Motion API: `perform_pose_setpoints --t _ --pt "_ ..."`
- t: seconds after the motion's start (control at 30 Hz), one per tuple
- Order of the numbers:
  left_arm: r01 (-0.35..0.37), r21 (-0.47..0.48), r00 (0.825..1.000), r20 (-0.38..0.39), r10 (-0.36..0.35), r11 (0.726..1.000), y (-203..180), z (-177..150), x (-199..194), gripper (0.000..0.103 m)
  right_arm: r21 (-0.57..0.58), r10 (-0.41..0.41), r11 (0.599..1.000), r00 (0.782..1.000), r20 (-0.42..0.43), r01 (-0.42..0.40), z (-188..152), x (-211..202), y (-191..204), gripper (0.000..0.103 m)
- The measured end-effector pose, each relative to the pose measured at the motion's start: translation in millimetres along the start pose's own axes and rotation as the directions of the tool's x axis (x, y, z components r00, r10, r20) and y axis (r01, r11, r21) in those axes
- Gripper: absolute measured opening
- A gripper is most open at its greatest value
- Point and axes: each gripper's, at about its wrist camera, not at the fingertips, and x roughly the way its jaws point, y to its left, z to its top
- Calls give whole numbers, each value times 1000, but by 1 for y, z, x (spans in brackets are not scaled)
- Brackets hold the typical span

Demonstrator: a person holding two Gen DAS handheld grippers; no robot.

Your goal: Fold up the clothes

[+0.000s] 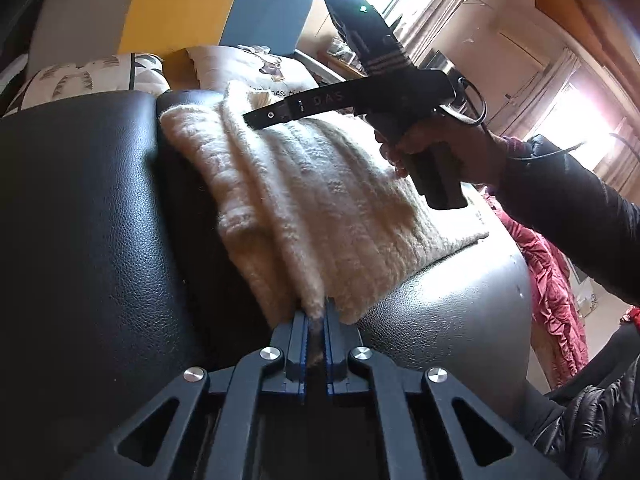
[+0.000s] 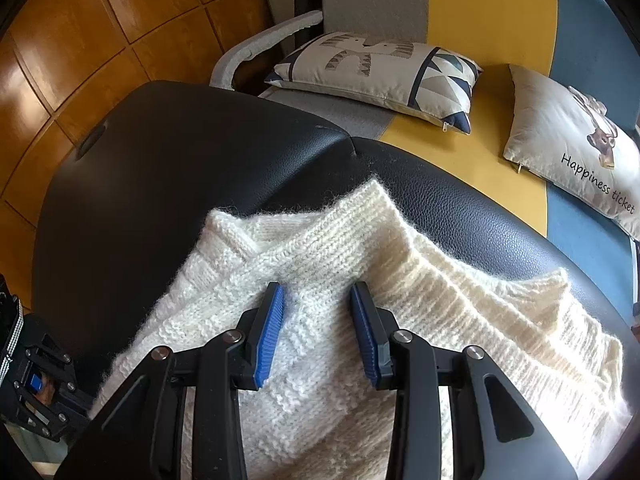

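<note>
**A:** Start at the left. What did your left gripper [image 1: 316, 312] have?

**B:** Your left jaws were nearly together, pinching the near corner of the cream knit sweater [image 1: 320, 200]. A tuft of wool showed between the blue pads [image 1: 301, 344]. In the right wrist view that gripper sat low at the far left edge [image 2: 36, 384], just off the knit.

**A:** And where was the garment lying?

**B:** On the black leather cushion [image 1: 80, 220], draped over its rounded top. In the left wrist view its long axis ran from your pinched corner up and away toward the pillows; the ribbing followed the same line. A fold ridge stood up along the left side.

**A:** Middle of the scene?

**B:** Your right gripper [image 2: 318, 332] hung over the sweater [image 2: 320, 360] with its jaws wide and knit showing between the fingers [image 2: 268, 336]. Nothing was in them. Whether the tips touched the wool, I couldn't tell.

**A:** Further right?

**B:** In the left wrist view your right hand [image 1: 448, 148] held the handle, dark sleeve [image 1: 560, 216] behind it. Beyond the cushion, the geometric pillow [image 2: 380, 72], then the "Happiness ticket" pillow [image 2: 572, 136], both on the yellow and blue sofa [image 2: 472, 148]. Red quilted fabric [image 1: 556, 280] lay at the far right.
</note>
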Motion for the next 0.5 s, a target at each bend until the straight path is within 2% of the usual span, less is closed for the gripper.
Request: perform_pose_setpoints --t 0.1,0.13,0.2,0.33,0.43,0.5 --pt "-50 -19 999 3 50 999 -4 3 -5 7 16 3 1000 1000 -2 -3 1 -4 0 39" --pt "-66 -24 998 5 66 998 -5 4 -8 13 33 9 999 1000 -5 -9 1 -8 0 39" --pt "-81 -28 997 11 81 996 -8 5 -18 16 24 0 1000 1000 20 -1 -2 -26 6 39" --pt "-123 -35 990 59 125 992 -16 8 -42 18 -5 -3 1000 1000 7 3 -35 -45 11 39" --pt "-77 -75 987 135 87 994 -20 18 -55 18 -27 -5 1000 1000 -4 5 -61 -58 15 39" --pt "-74 -88 981 171 88 993 -25 25 -54 18 -42 -7 999 1000 -12 6 -78 -67 17 39"
